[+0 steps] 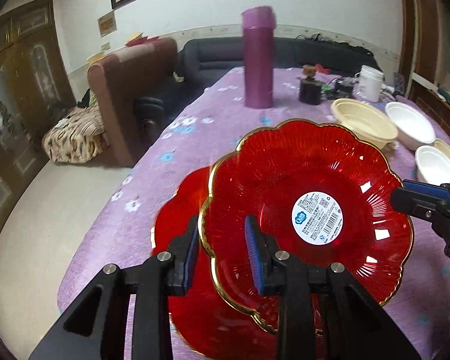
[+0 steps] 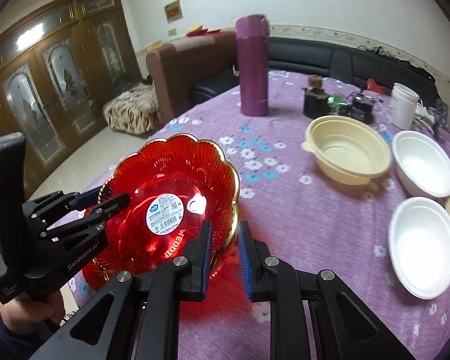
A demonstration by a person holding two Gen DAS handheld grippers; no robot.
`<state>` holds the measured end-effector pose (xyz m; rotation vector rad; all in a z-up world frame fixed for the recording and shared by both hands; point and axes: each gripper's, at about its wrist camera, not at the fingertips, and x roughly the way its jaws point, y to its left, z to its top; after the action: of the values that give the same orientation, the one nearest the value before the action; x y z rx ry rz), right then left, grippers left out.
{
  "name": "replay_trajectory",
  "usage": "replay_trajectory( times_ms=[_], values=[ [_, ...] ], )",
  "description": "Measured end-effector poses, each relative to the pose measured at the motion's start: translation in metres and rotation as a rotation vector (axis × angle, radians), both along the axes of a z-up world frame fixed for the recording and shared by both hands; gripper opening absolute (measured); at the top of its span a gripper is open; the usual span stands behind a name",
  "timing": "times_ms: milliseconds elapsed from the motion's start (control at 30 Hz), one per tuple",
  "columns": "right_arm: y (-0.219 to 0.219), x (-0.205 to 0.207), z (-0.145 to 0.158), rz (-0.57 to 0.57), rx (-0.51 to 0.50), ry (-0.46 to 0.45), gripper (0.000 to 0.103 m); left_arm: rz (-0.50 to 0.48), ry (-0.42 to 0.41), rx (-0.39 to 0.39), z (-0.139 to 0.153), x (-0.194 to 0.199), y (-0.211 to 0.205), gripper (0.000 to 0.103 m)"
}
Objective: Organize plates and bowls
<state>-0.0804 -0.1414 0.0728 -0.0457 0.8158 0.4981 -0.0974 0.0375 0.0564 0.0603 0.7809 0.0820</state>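
While both grippers, the left gripper and the right gripper, clamp opposite rims of the top red plate above what seems a second red plate, four bowls wait unstacked on the table.

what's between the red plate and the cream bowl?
Only bare floral tablecloth between red plate and cream bowl; clearest in the right wrist view.
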Motion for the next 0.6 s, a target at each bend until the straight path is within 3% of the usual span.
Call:
replay_trajectory(
  times_ms=[467,600],
  values=[
    [0.023,0.016,-0.024,0.039,-0.072,0.059,0.019,0.023,0.068,0.040,-0.019,0.010,0.007,0.029],
    [0.028,0.016,-0.028,0.051,-0.094,0.070,0.020,0.019,0.082,0.064,-0.022,0.013,0.006,0.033]
  ],
)
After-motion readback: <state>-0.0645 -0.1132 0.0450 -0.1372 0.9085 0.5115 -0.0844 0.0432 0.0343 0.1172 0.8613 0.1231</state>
